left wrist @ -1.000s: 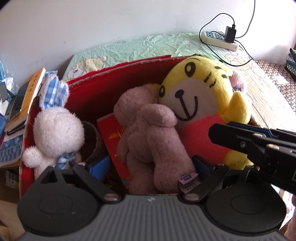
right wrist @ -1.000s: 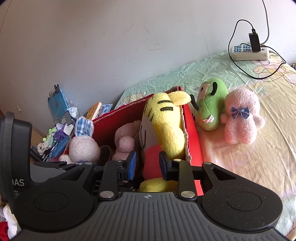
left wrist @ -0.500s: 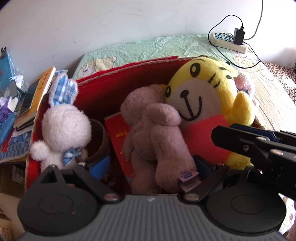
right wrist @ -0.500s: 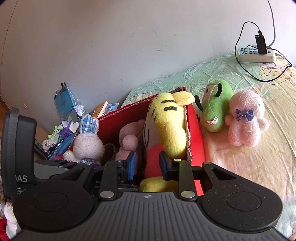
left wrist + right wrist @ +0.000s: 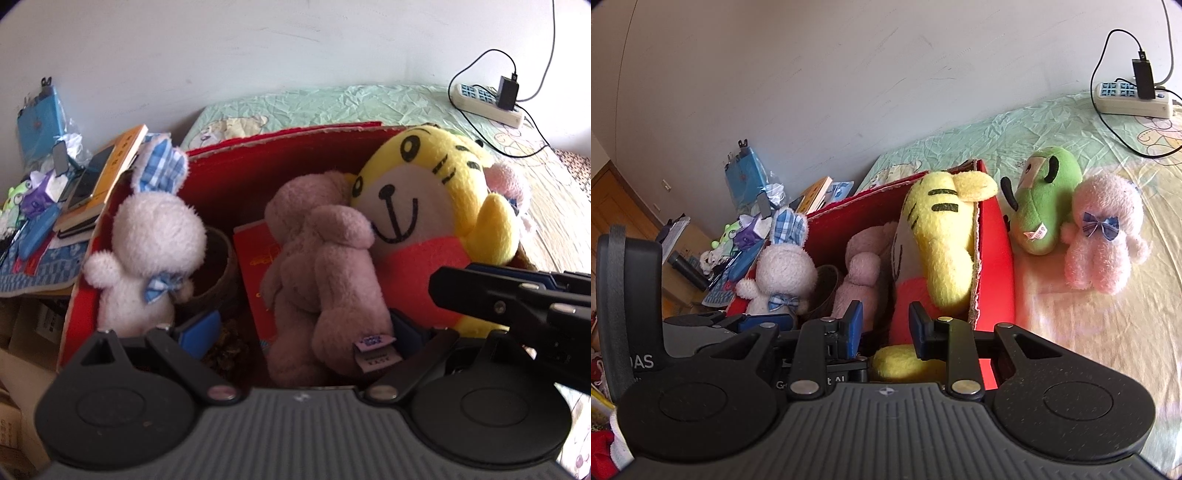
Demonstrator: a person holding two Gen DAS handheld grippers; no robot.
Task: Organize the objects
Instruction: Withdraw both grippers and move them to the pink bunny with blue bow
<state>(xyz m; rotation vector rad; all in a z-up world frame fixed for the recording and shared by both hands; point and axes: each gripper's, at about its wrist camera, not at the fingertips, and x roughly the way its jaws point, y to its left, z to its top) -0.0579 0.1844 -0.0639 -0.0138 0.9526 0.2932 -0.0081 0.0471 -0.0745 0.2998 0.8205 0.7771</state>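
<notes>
While the left gripper (image 5: 301, 328) hangs over the near edge of the red cardboard box (image 5: 258, 173), its blue-padded fingers (image 5: 199, 328) stand wide apart on either side of the dusty-pink plush bear (image 5: 325, 273), whose sewn tag lies just beside the right pad; no pad visibly presses the toy, so the jaws are released. Beside it, the right gripper (image 5: 885, 326) has its blue pads (image 5: 854, 325) spread with a gap between them and nothing clamped, poised just above the yellow foot of the yellow tiger plush with a red shirt (image 5: 942, 243).

Inside the box, the pink bear leans against the tiger, with a flat red booklet (image 5: 258, 266) tucked behind it. Left of these a white fluffy rabbit plush with blue checked ears (image 5: 155, 243) stands against the box's left wall, a dark brown round pot (image 5: 218, 266) between it and the booklet.

Outside the box on the pale patterned bedsheet (image 5: 1108, 332), a green plush animal (image 5: 1045, 199) leans on the box's right wall, touching a pale pink plush with a blue bow (image 5: 1104, 236). Farther back, a white power strip (image 5: 1130, 98) with a black plug rests by the wall, and stacked books (image 5: 107, 177) sit left of the box.
</notes>
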